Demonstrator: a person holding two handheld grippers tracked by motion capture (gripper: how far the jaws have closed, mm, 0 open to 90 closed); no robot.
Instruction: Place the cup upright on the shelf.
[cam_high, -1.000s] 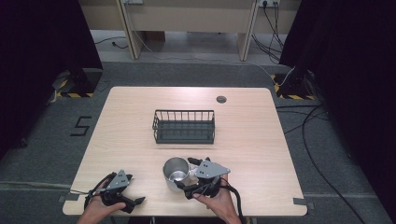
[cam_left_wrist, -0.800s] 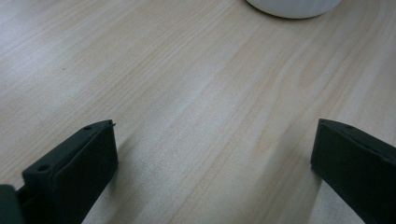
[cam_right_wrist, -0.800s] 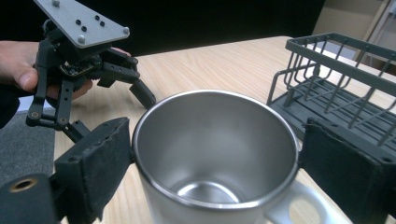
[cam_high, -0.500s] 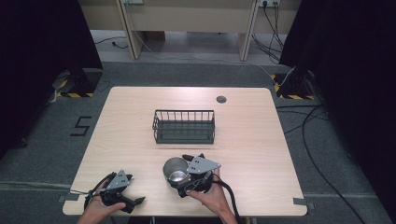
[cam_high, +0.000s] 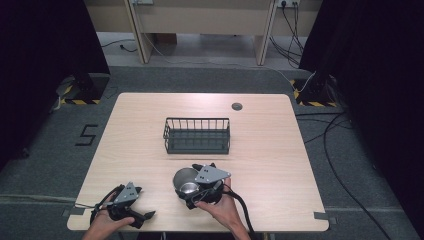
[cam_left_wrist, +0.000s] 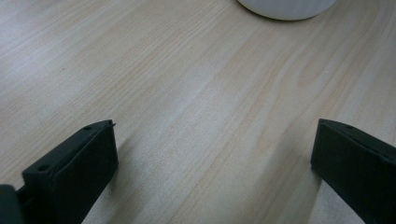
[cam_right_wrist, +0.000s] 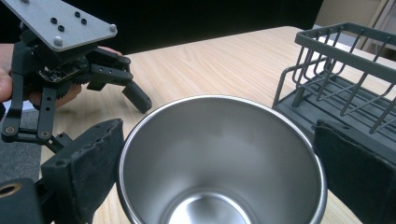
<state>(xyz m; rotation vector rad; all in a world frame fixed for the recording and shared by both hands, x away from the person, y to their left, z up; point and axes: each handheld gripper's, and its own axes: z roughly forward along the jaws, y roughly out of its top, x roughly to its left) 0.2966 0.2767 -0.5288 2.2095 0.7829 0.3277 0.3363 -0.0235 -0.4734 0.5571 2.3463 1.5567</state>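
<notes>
A steel cup (cam_high: 186, 181) stands upright near the table's front edge, its mouth open to the right gripper view (cam_right_wrist: 219, 186). My right gripper (cam_high: 192, 186) reaches in from the cup's right. Its jaws have just been opening and now stand one on each side of the cup's rim, with the cup between them (cam_right_wrist: 219, 130). I see no squeeze on the cup. My left gripper (cam_high: 145, 204) rests at the front left, open over bare wood (cam_left_wrist: 215, 130), and it also appears in the right gripper view (cam_right_wrist: 135, 93).
A dark wire basket (cam_high: 197, 135) sits mid-table just behind the cup, close on the right in the right gripper view (cam_right_wrist: 336, 70). A round grommet (cam_high: 237, 106) marks the far side of the wooden table (cam_high: 270, 160). A pale rounded base (cam_left_wrist: 287, 7) lies ahead of the left jaws.
My right gripper has shifted left from beside the cup until its jaws stand on either side of it. The left gripper and the basket have stayed put.
</notes>
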